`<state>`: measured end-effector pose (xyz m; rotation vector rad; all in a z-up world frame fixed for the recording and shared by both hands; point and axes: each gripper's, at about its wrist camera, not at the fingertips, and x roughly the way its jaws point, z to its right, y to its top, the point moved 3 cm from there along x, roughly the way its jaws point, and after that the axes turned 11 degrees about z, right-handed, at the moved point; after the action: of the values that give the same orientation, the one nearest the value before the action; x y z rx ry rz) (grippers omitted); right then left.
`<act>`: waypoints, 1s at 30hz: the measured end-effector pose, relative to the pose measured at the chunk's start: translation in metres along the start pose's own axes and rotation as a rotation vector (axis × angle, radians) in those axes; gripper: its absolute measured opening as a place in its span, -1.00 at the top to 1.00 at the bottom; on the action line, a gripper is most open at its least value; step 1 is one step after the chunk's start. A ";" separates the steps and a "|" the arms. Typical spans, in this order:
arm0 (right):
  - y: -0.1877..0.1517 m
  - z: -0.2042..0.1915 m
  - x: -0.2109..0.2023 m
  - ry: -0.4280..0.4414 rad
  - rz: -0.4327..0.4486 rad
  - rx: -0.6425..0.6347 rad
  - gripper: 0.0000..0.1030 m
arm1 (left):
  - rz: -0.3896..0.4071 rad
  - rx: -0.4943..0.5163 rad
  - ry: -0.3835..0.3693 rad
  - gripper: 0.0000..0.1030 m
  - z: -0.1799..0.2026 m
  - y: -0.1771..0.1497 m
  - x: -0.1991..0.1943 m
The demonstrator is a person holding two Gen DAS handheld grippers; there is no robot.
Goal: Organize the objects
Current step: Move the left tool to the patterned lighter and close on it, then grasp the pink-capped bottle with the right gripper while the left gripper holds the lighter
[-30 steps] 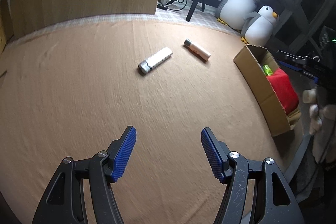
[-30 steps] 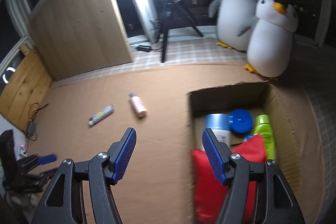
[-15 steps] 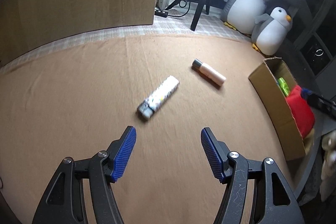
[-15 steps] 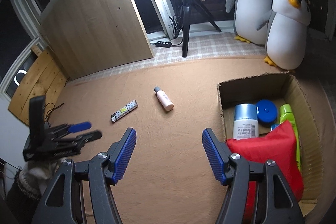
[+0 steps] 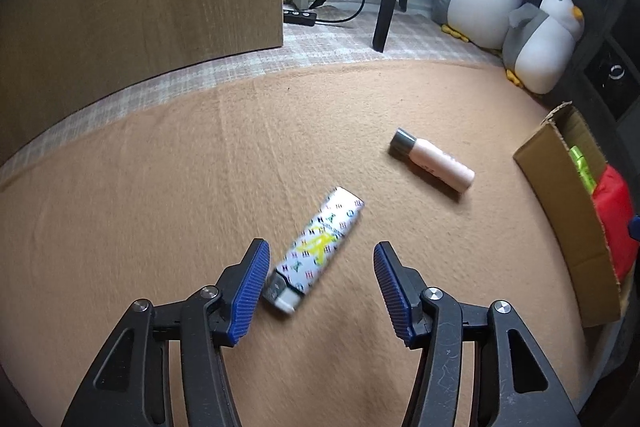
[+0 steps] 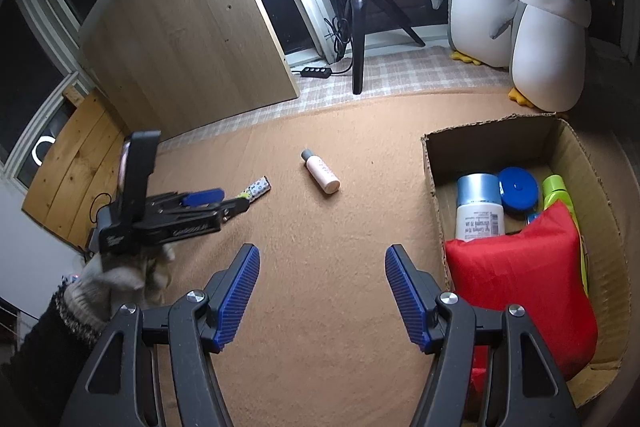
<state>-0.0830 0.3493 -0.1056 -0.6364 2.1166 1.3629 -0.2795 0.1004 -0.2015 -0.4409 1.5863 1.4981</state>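
Note:
A white patterned tube (image 5: 320, 243) lies on the brown mat, its cap end toward me. My left gripper (image 5: 320, 251) straddles that end; its jaws are closing, the left pad close beside the cap and the right pad well apart. A pink bottle with a grey cap (image 5: 434, 167) lies further right. In the right wrist view my right gripper (image 6: 322, 253) hangs open over bare mat, left of the cardboard box (image 6: 432, 163). The left gripper (image 6: 234, 199) shows there at the tube (image 6: 256, 189), short of the pink bottle (image 6: 322, 175).
The box holds a red pouch (image 6: 516, 279), a white bottle (image 6: 480, 215), a blue lid (image 6: 518, 189) and a green bottle (image 6: 560, 195). Two penguin plushies (image 6: 552, 39), a ring-light tripod (image 6: 358, 39), a power strip (image 6: 316, 71) and a wooden board (image 6: 188, 39) stand beyond the mat.
My left gripper travelled forward and down to the patterned tube, which now lies between its jaws, and the jaws narrowed. It also came into the right wrist view. The right gripper drew back slightly.

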 end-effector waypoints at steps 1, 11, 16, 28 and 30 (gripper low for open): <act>-0.001 0.000 0.000 -0.001 -0.003 0.001 -0.19 | -0.003 0.006 0.000 -0.13 0.000 0.001 0.002; -0.002 -0.001 0.007 -0.003 -0.023 -0.007 -0.19 | -0.034 0.032 -0.012 0.20 -0.002 -0.002 0.017; 0.003 -0.005 0.016 0.003 -0.035 -0.022 -0.19 | -0.032 0.036 -0.017 0.45 -0.001 -0.003 0.018; 0.017 -0.015 0.055 0.025 -0.090 -0.059 -0.19 | -0.034 0.011 -0.021 0.50 0.001 -0.030 -0.004; 0.018 -0.016 0.065 0.019 -0.104 -0.073 -0.19 | -0.033 0.026 -0.012 0.50 0.004 -0.042 -0.013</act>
<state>-0.1459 0.3348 -0.1316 -0.7813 2.0264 1.3872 -0.2391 0.0917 -0.2164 -0.4403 1.5796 1.4515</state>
